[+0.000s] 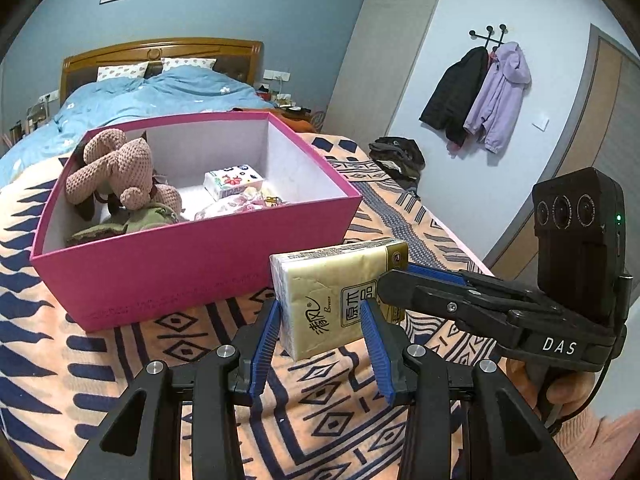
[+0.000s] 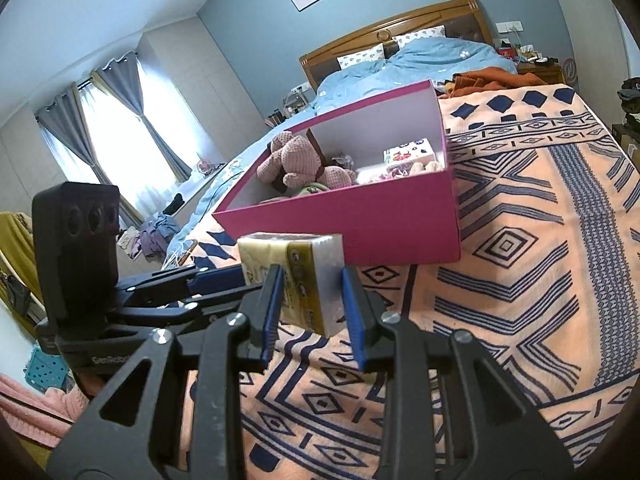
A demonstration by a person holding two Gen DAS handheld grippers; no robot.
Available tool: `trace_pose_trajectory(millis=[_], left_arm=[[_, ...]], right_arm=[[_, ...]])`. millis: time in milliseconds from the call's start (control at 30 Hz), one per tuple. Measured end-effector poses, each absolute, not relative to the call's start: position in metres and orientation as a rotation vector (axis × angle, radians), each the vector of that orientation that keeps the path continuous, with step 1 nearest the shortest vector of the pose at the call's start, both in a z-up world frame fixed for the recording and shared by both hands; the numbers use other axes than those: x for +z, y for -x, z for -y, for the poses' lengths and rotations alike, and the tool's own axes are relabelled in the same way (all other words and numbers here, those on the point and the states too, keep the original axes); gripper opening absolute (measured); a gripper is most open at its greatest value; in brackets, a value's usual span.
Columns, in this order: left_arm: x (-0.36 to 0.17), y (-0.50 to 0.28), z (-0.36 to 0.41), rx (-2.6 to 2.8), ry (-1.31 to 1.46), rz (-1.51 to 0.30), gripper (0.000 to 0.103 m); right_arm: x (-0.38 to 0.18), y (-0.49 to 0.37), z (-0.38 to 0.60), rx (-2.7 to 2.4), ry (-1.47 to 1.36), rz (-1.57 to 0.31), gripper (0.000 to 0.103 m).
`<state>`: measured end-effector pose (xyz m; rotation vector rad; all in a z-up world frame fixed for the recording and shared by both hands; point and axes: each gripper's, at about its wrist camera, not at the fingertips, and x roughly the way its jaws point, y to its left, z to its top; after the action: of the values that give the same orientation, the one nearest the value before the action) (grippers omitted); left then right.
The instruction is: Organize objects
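Both grippers clamped one gold tissue pack (image 1: 336, 296): left gripper (image 1: 322, 312), right gripper (image 2: 310, 292) mid-handover; pink box (image 1: 192, 268) waited at 11 o'clock.

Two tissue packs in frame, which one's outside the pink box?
The gold tissue pack, held off the blanket between both grippers' jaws in front of the pink box. The white flower-print pack lies inside the box.

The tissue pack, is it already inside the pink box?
No, the tissue pack is outside the pink box, held up over the patterned blanket between both tools.
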<state>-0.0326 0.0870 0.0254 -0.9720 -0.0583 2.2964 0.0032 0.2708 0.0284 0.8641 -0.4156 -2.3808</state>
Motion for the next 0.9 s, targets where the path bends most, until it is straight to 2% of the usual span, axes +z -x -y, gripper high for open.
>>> trace_pose_trajectory(millis=[900], left_arm=[[0.037, 0.035, -0.091, 2.300, 0.931, 0.031, 0.042]], right_arm=[[0.040, -0.001, -0.272, -2.404, -0.825, 0.411, 0.033]])
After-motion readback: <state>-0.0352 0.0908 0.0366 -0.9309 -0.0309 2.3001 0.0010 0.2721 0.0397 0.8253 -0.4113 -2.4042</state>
